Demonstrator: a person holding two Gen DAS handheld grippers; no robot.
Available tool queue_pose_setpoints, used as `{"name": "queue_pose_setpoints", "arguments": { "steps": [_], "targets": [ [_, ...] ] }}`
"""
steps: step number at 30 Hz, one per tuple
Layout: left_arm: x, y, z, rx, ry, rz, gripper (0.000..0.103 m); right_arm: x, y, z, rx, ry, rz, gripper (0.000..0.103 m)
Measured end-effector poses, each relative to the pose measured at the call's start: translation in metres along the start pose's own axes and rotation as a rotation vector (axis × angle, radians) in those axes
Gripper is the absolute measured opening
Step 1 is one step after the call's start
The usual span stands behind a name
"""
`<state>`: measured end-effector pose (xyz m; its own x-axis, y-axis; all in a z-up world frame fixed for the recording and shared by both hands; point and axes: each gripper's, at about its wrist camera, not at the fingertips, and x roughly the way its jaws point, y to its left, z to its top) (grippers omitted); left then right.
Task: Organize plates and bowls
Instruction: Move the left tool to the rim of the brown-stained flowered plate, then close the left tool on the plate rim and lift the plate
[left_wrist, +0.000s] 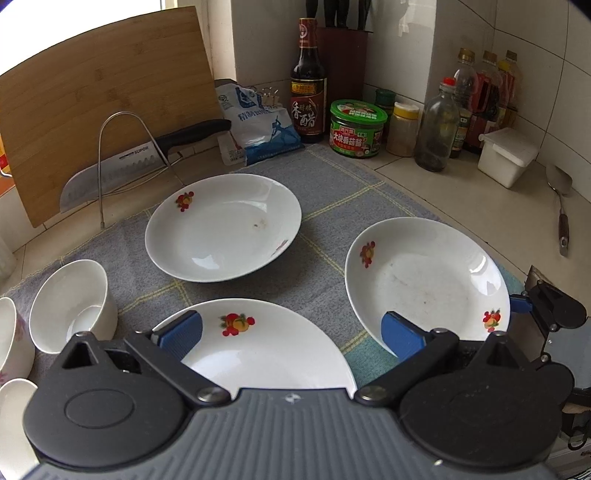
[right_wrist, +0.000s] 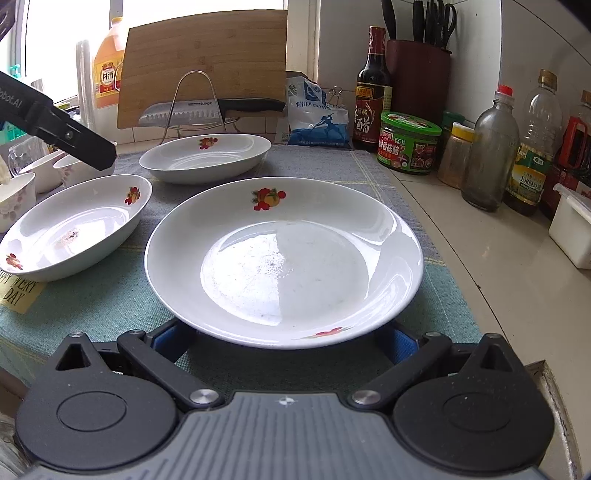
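Note:
Three white plates with fruit prints lie on a grey-green cloth (left_wrist: 325, 192). In the left wrist view, my open left gripper (left_wrist: 291, 338) hovers over the near plate (left_wrist: 280, 354); the far plate (left_wrist: 225, 227) and the right plate (left_wrist: 424, 280) lie beyond. White bowls (left_wrist: 72, 304) stand at the left. My right gripper shows at that view's right edge (left_wrist: 550, 306). In the right wrist view, my open right gripper (right_wrist: 286, 341) straddles the near edge of the right plate (right_wrist: 284, 258), its fingers partly hidden under the rim. The near plate (right_wrist: 74, 225) and far plate (right_wrist: 205, 157) lie left.
A cutting board (left_wrist: 96, 110) and a knife (left_wrist: 122, 166) in a wire rack stand at the back left. Sauce bottles (left_wrist: 308, 85), a green jar (left_wrist: 356, 129), a salt bag (left_wrist: 258, 122) and a white box (left_wrist: 506, 157) line the back. A spatula (left_wrist: 561, 206) lies right.

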<state>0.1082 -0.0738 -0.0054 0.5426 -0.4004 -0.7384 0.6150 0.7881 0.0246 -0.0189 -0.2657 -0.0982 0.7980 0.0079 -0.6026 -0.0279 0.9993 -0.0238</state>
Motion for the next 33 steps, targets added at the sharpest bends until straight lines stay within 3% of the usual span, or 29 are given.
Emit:
{"name": "queue_pose_setpoints", "arguments": {
  "steps": [10, 15, 17, 26, 33],
  "targets": [
    [0.041, -0.026, 0.041, 0.106, 0.1, -0.132, 0.102, -0.001, -0.007, -0.005, -0.034, -0.04, 0.04, 0.103],
    [0.064, -0.037, 0.058, 0.156, 0.117, -0.146, 0.102, 0.0, -0.008, -0.006, -0.044, -0.053, 0.049, 0.103],
    [0.073, -0.04, 0.064, 0.165, 0.133, -0.193, 0.102, -0.001, -0.01, -0.007, -0.048, -0.056, 0.057, 0.103],
    [0.121, -0.057, 0.081, 0.216, 0.213, -0.266, 0.102, -0.001, -0.02, -0.008, -0.078, -0.067, 0.092, 0.103],
    [0.148, -0.07, 0.085, 0.273, 0.302, -0.33, 0.089, -0.002, -0.025, -0.009, -0.095, -0.075, 0.116, 0.103]
  ]
}}
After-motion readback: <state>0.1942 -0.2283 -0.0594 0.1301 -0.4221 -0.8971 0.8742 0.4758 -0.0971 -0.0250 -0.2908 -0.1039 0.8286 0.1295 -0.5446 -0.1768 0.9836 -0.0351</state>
